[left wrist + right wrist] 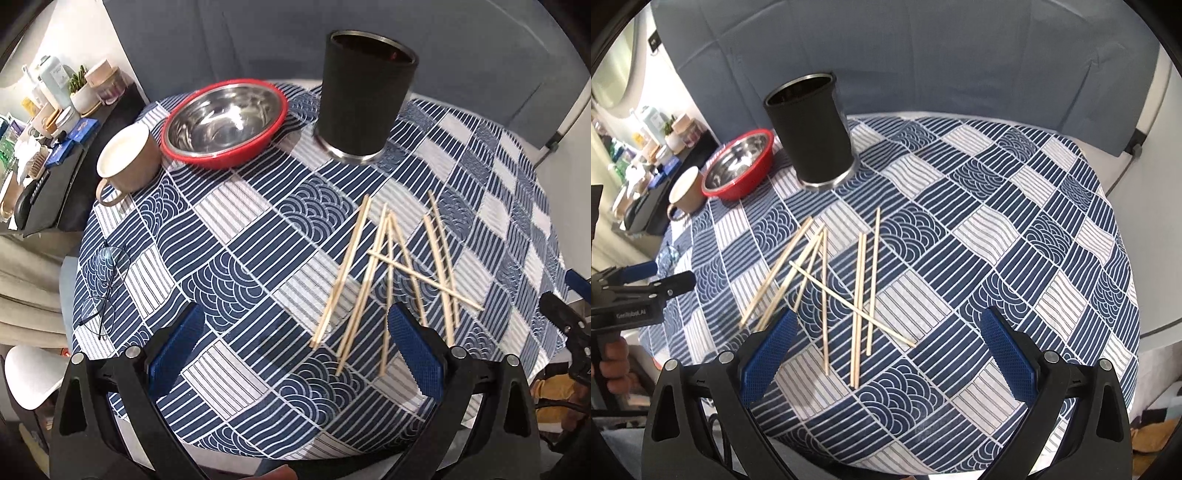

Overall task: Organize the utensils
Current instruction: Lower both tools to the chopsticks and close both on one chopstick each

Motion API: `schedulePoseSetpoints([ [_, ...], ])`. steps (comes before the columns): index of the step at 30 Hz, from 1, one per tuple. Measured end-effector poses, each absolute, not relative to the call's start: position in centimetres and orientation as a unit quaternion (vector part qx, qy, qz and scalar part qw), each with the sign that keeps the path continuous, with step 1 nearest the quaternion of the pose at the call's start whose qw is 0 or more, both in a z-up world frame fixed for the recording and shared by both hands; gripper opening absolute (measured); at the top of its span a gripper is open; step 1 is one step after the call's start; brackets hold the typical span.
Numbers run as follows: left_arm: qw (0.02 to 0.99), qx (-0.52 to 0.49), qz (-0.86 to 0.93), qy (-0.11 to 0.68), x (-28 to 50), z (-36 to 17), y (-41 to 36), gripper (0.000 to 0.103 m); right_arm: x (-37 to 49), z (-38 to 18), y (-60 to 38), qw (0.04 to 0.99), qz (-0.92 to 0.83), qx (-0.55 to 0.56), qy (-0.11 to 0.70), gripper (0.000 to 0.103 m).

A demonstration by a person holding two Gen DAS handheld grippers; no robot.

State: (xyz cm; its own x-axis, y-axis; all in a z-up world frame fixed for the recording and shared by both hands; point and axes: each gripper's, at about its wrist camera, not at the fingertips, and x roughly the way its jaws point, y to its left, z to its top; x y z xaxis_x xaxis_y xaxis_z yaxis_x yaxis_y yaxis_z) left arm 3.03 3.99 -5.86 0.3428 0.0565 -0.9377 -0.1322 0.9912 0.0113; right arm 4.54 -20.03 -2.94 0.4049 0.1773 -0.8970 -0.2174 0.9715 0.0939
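Several pale wooden chopsticks (391, 266) lie scattered and crossed on the blue patterned tablecloth (240, 236); they also show in the right wrist view (827, 288). A black cylindrical holder (364, 96) with a metal rim stands upright behind them, also in the right wrist view (812, 133). My left gripper (295, 332) is open and empty, above the cloth just left of the chopsticks. My right gripper (886, 339) is open and empty, above the chopsticks' near ends. The left gripper also shows at the left edge of the right wrist view (670, 277).
A steel bowl inside a red bowl (225, 122) and a tan mug (125, 162) stand at the back left. Eyeglasses (105, 288) lie near the table's left edge. A cluttered dark shelf (55, 140) is beyond the table. A grey-blue padded backrest (923, 55) is behind.
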Motion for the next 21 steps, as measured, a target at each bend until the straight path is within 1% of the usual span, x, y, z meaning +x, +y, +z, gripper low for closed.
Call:
schedulePoseSetpoints([
  [5,0.802,-0.029,0.06,0.594,4.2,-7.9,4.6,0.097,6.3,-4.8,-19.9,0.83,0.109,-0.04,0.546,0.095],
  [12,0.794,-0.018,0.057,0.606,6.3,-10.9,4.7,0.097,9.3,-8.2,-19.8,0.817,0.098,-0.053,0.565,0.095],
  [21,0.774,-0.01,0.058,0.63,8.7,-15.2,5.0,0.097,11.0,-12.2,-18.8,0.801,0.096,-0.077,0.586,0.095],
])
